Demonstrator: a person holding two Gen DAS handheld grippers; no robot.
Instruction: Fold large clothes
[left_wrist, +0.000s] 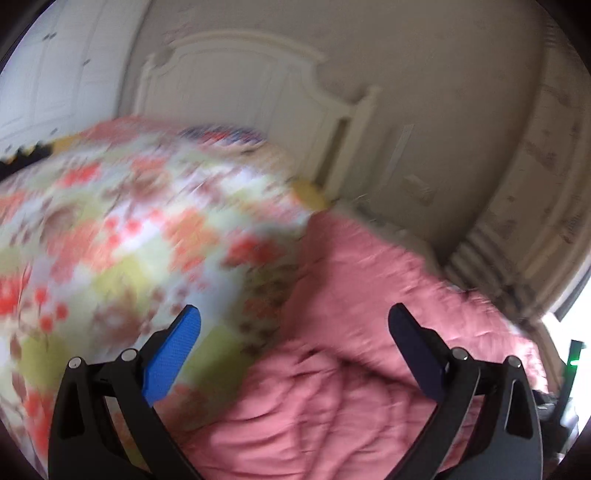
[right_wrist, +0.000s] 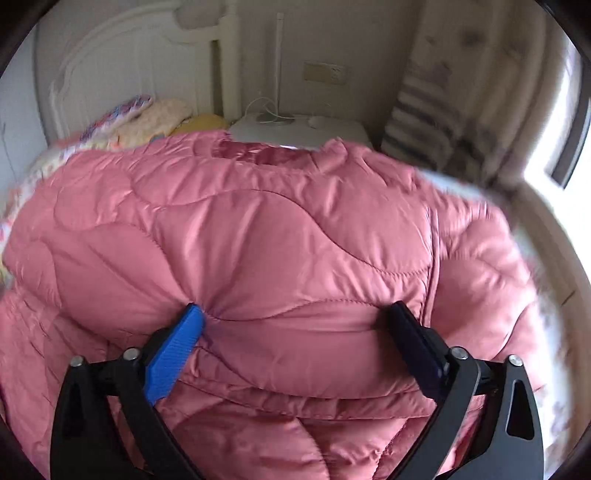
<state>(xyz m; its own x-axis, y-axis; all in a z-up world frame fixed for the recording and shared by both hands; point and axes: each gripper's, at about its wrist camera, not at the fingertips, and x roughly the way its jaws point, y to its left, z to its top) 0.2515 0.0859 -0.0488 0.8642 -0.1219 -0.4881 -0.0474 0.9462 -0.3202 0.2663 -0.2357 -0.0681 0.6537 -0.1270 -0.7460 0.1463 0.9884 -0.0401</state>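
Observation:
A pink quilted puffer jacket (right_wrist: 280, 236) lies on the bed, collar toward the far side, filling the right wrist view. My right gripper (right_wrist: 295, 317) is open, its fingers pressed against the jacket's back panel with padding bulging between them. In the blurred left wrist view the jacket (left_wrist: 354, 369) lies at the lower right. My left gripper (left_wrist: 295, 317) is open and empty, above the edge where the jacket meets the floral bedspread (left_wrist: 122, 229).
A white headboard (left_wrist: 236, 74) stands behind the bed. Pillows (right_wrist: 155, 118) lie at the bed's head. A white bedside table (right_wrist: 295, 129) with a lamp stands beyond the jacket's collar. A curtain (right_wrist: 443, 92) and window are at the right.

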